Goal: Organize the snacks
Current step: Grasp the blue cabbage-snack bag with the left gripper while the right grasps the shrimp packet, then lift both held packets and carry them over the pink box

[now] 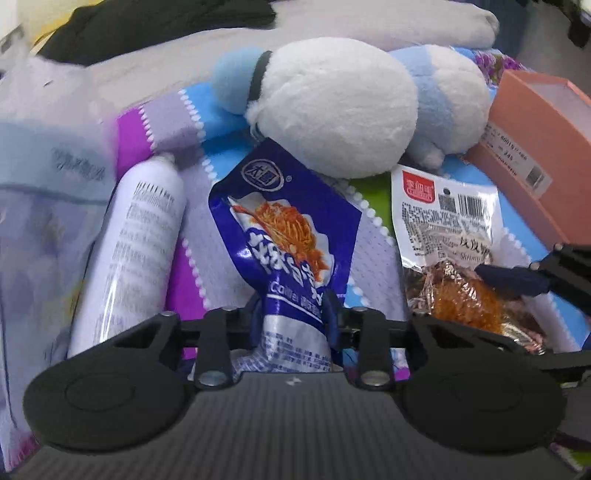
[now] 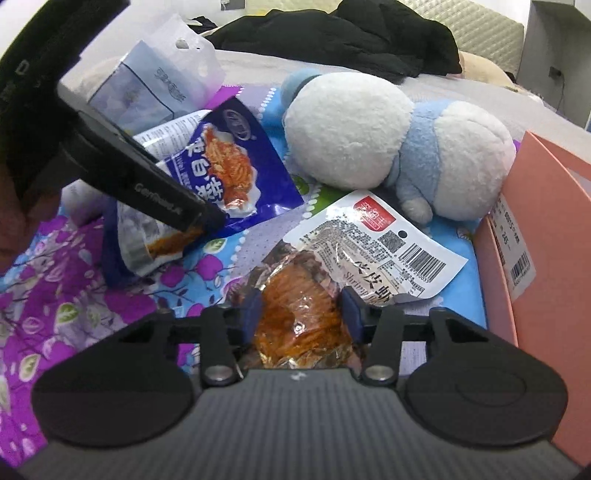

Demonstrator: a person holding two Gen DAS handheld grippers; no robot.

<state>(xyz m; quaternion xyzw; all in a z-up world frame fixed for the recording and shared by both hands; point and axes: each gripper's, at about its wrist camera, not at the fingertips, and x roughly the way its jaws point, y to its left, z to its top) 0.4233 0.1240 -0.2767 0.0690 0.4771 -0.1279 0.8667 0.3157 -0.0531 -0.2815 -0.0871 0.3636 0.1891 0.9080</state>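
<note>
A blue snack packet (image 1: 284, 229) with a noodle picture lies on the flowered blanket, and my left gripper (image 1: 293, 317) is shut on its lower end, blue pads pressing both sides. From the right wrist view the same blue packet (image 2: 236, 162) is seen pinched by the left gripper (image 2: 199, 221). A white and clear shrimp packet (image 2: 369, 240) lies to its right, near the pink box. My right gripper (image 2: 301, 310) is shut on the clear orange end. In the left wrist view the shrimp packet (image 1: 443, 221) shows one right fingertip (image 1: 517, 280) on it.
A white and blue plush toy (image 2: 347, 129) lies just behind both packets. A pink box (image 2: 535, 221) stands open at the right. A white bottle (image 1: 136, 240) and a plastic bag (image 1: 44, 184) lie to the left. Black clothing (image 2: 351, 33) is heaped at the back.
</note>
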